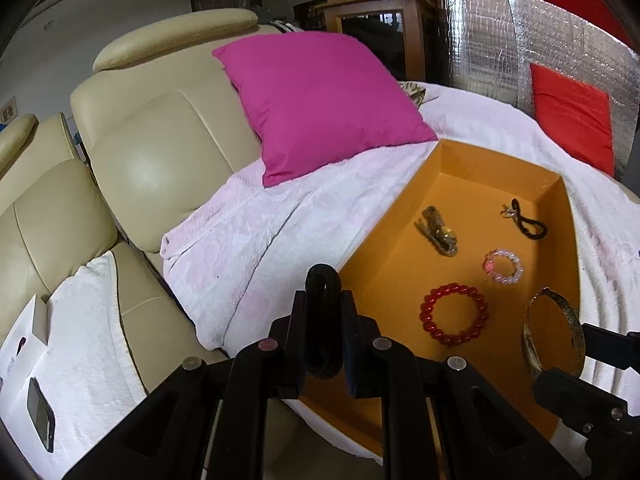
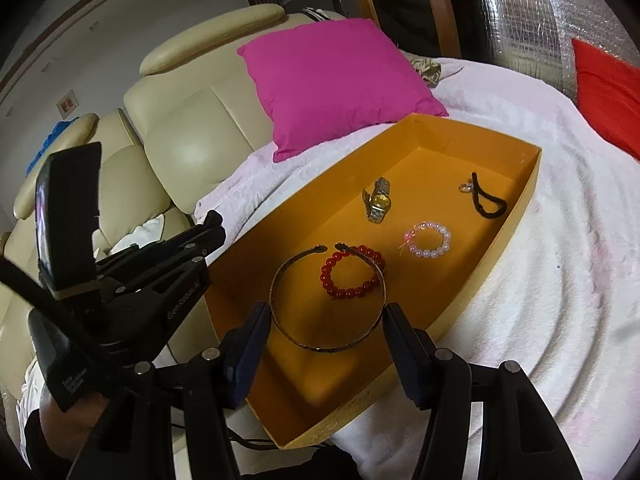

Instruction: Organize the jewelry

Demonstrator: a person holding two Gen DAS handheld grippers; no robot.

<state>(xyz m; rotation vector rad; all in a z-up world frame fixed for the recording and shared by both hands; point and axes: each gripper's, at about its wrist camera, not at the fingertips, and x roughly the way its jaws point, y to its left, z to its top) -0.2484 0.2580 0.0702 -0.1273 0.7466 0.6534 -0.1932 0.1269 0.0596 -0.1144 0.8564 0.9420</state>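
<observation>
The left hand-held gripper (image 1: 323, 312) was clamped on a black hair tie (image 1: 322, 280), its loop standing upright between the nearly closed jaws, just beside the near left edge of the orange box (image 1: 384, 248). The right hand-held gripper (image 2: 326, 320) held a gold open bangle (image 2: 328, 300) across its width, one pad on each side, above the near part of the box floor.

The box lay on a pale pink towel (image 1: 256, 224) spread over a cream leather sofa (image 1: 160, 136). Inside it sat a red bead bracelet (image 2: 351, 274), partly overlapped by the bangle in the right wrist view. Farther in lay a pale pink bead bracelet (image 2: 429, 239), a gold wristwatch (image 2: 377, 201) to the left, and a second black hair tie (image 2: 486, 199) at the far right. A magenta cushion (image 1: 320, 100) rested beyond the box.
</observation>
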